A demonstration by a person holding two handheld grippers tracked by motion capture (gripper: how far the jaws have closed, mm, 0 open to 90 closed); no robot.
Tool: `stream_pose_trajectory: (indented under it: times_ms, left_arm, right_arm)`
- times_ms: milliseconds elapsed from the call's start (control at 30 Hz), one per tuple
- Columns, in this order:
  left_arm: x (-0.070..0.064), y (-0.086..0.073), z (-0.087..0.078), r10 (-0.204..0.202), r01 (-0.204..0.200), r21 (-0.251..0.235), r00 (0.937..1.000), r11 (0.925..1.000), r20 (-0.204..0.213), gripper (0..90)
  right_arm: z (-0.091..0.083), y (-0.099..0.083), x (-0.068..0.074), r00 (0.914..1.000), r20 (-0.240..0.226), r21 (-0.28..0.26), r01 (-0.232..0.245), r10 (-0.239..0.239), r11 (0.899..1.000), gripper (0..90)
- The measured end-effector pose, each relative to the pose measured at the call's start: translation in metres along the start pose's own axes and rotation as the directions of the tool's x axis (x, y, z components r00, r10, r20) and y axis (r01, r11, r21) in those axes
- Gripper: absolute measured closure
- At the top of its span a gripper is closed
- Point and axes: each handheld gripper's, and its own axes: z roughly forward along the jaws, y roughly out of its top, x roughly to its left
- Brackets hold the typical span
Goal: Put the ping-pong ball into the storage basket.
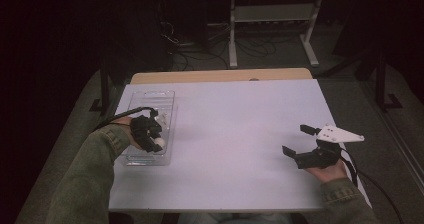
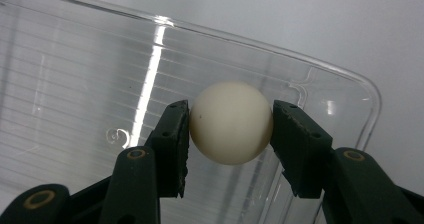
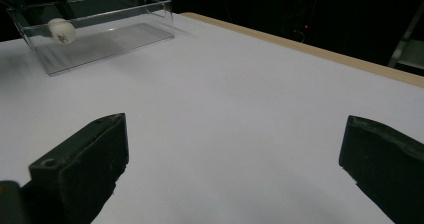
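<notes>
The left gripper (image 2: 231,126) pinches a smooth white ball (image 2: 231,122) over the clear plastic tray (image 2: 75,74). Contact is narrow: the ball may slip out and roll. The right gripper (image 1: 301,140), fingers spread, hovers over the white table (image 1: 235,129).

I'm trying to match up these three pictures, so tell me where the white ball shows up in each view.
High view: the white ball sits at the left, at the left gripper tips, over the clear plastic tray.
Left gripper view: centre of the picture, pinched between the two black jaws.
Right gripper view: upper left, small, inside the tray.
Shared landmark: the clear plastic tray on the white table.
</notes>
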Motion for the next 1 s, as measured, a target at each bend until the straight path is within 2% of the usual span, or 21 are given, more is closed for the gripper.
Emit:
stream_pose_trajectory:
  times_ms: [633, 900, 1000]
  left_arm:
    - [-0.002, -0.003, 0.016, -0.013, 0.013, 0.009, 0.9998, 0.9999, 0.016, 50.1]
    - [-0.001, -0.003, 0.016, -0.023, 0.023, 0.012, 0.9997, 0.9997, 0.013, 49.9]
    - [0.0, -0.003, 0.015, -0.027, 0.027, 0.004, 0.9996, 0.9996, 0.009, 46.2]
  right_arm:
    - [0.0, 0.0, 0.0, 1.0, -0.004, 0.003, -0.003, 0.003, 1.0, 0.0]
    - [0.0, 0.0, 0.0, 1.0, -0.005, 0.003, -0.003, 0.003, 1.0, 0.0]
    - [0.0, 0.0, 0.0, 1.0, -0.005, 0.003, -0.003, 0.003, 1.0, 0.0]
